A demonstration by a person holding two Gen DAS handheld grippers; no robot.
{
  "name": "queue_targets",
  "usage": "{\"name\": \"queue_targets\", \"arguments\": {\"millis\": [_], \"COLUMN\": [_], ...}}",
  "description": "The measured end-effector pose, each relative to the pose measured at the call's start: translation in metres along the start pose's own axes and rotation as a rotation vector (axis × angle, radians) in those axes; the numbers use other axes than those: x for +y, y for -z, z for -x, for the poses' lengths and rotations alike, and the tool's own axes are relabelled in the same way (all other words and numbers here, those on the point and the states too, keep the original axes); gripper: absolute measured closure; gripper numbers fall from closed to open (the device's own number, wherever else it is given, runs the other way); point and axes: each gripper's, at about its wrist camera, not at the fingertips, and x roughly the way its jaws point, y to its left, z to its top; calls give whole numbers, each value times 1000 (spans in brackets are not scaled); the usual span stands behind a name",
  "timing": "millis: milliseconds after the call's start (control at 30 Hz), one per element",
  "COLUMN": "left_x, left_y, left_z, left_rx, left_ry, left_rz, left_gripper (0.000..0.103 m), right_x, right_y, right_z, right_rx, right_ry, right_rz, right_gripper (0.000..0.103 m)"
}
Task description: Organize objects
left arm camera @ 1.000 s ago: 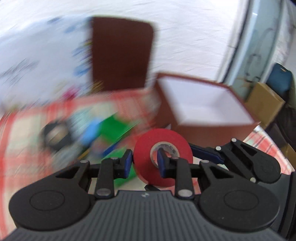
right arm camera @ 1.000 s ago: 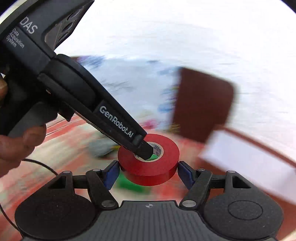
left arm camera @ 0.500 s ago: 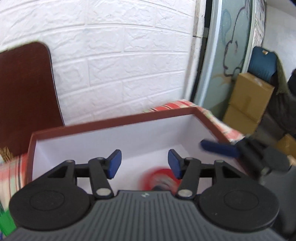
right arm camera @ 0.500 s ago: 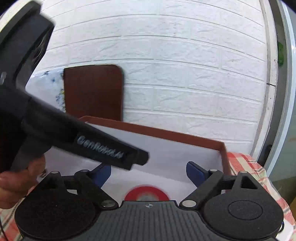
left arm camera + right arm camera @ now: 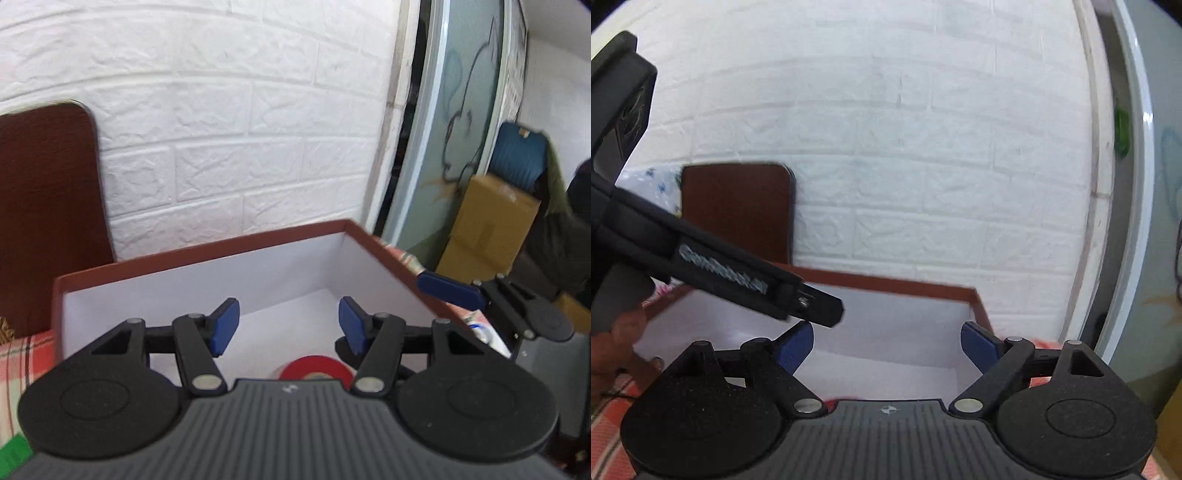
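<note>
A red roll of tape (image 5: 314, 367) lies on the white floor of the brown box (image 5: 199, 254). My left gripper (image 5: 286, 326) is open and empty, just above the box and the tape. My right gripper (image 5: 886, 345) is open and empty over the same box (image 5: 886, 284); the tape is hidden behind its body there. The right gripper's blue pad (image 5: 448, 288) shows at the box's right rim in the left wrist view. The left gripper's body (image 5: 720, 262) crosses the right wrist view from the left.
A brown lid (image 5: 44, 206) leans on the white brick wall behind the box; it also shows in the right wrist view (image 5: 738, 210). A red checked cloth (image 5: 22, 358) covers the table. Cardboard boxes (image 5: 491, 229) and a glass door (image 5: 454, 129) stand to the right.
A second ago both grippers held the red tape over the table. They carried it to the box and let go; the tape now lies inside and both grippers have lifted slightly.
</note>
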Motion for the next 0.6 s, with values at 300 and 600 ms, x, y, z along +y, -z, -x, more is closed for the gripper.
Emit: {"name": "queue_targets", "arguments": {"millis": [300,600], "left_x": [73,174], "left_y": [104,223], "left_z": [196,281], "left_rx": [8,173], "left_ry": [-130,-468], "left_rz": [85,424], "left_gripper": [38,40], "right_x": [82,230], "right_y": [-3,29], "right_z": [78,58], "right_rx": [0,256], "right_ry": [-265,-534], "right_rz": [-37,64], "right_gripper": [31,63]}}
